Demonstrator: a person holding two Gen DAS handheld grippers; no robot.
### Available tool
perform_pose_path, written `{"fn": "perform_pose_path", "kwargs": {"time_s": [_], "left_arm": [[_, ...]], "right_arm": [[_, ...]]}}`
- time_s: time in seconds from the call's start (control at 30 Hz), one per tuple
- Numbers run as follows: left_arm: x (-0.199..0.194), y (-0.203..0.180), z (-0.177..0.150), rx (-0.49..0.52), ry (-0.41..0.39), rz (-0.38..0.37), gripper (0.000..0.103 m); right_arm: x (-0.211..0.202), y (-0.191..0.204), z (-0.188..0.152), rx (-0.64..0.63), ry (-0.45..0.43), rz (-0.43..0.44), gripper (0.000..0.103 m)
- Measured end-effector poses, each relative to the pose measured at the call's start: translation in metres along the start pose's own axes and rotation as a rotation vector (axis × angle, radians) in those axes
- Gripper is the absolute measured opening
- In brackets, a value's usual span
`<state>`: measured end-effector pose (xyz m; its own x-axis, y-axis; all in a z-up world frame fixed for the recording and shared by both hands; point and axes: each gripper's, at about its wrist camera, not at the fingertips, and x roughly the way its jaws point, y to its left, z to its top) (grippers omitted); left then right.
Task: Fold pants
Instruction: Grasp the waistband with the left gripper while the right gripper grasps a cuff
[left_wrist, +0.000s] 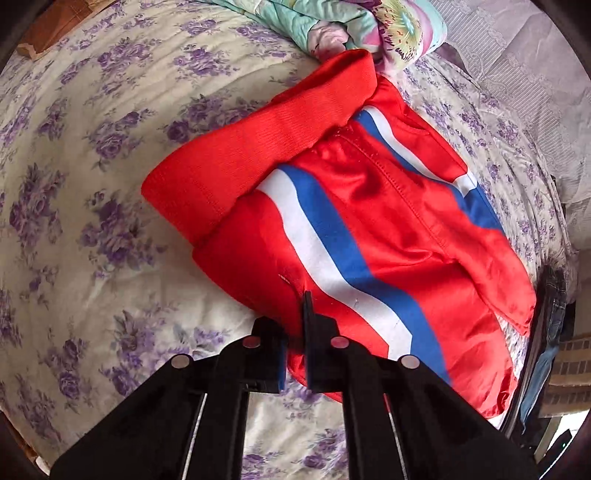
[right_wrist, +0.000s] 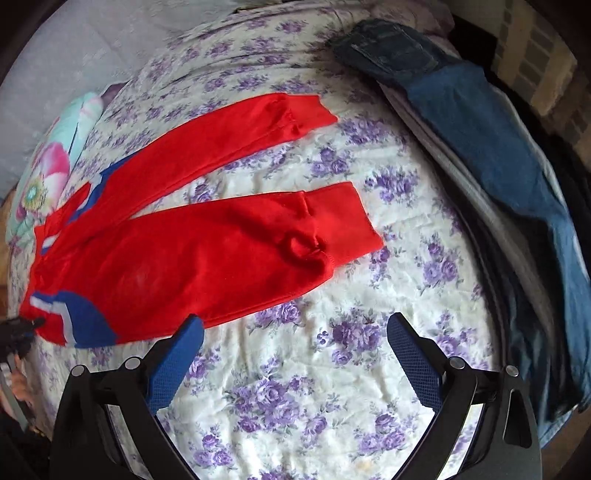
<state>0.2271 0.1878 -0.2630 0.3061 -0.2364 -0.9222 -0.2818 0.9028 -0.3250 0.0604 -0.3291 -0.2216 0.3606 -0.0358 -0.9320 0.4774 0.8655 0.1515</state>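
Bed: floral sheet (right_wrist: 295, 387) under my red track pants (right_wrist: 207, 258).
Fabric: light, soft, slippery.
Left fingers (left_wrist: 295, 343): pinching the waist corner.
Right fingers (right_wrist: 295, 365): wide, empty; take a cuff.

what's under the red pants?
The red pants lie spread on the floral bedsheet, legs apart with sheet showing between them. Whatever is directly beneath the fabric is covered. The left gripper is shut on the waist edge.

red pants (right_wrist: 207, 243) with blue and white side stripes lie flat on the bed, the two legs spread apart, cuffs pointing away from the waist. the ribbed waistband (left_wrist: 258, 147) is at the far end.
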Motion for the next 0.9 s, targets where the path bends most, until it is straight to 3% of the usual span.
{"fn": "perform_pose_path", "kwargs": {"time_s": [0.17, 0.23, 0.27, 0.3, 0.33, 0.4, 0.6, 0.73, 0.87, 0.9], "left_arm": [[0.02, -0.003, 0.011, 0.027, 0.026, 0.036, 0.006], [0.023, -0.005, 0.014, 0.038, 0.038, 0.046, 0.006], [0.025, -0.006, 0.015, 0.042, 0.044, 0.049, 0.006], [0.027, -0.005, 0.016, 0.044, 0.051, 0.048, 0.006], [0.029, -0.006, 0.017, 0.041, 0.055, 0.046, 0.006], [0.027, -0.004, 0.016, 0.028, 0.05, 0.041, 0.006], [-0.022, 0.006, -0.017, 0.027, -0.033, 0.03, 0.006], [-0.047, 0.031, -0.061, 0.034, -0.018, 0.043, 0.006], [-0.016, 0.051, -0.08, 0.049, 0.075, 0.08, 0.011], [-0.018, 0.053, -0.081, 0.051, 0.074, 0.07, 0.012]], "right_arm": [[0.055, -0.027, 0.01, 0.227, 0.086, 0.183, 0.096], [0.079, -0.026, 0.018, 0.257, 0.113, 0.18, 0.072], [0.086, -0.025, 0.022, 0.269, 0.112, 0.153, 0.068], [0.084, -0.024, 0.025, 0.284, 0.062, 0.143, 0.053], [0.084, -0.025, 0.029, 0.292, 0.043, 0.146, 0.008], [0.086, -0.032, 0.033, 0.356, 0.066, 0.208, 0.009], [0.041, -0.039, 0.008, 0.32, 0.119, 0.192, 0.009], [0.02, -0.053, -0.037, 0.258, 0.16, 0.166, 0.009], [0.049, -0.063, -0.072, 0.192, 0.206, 0.127, 0.016], [0.048, -0.061, -0.073, 0.171, 0.172, 0.129, 0.018]]}}
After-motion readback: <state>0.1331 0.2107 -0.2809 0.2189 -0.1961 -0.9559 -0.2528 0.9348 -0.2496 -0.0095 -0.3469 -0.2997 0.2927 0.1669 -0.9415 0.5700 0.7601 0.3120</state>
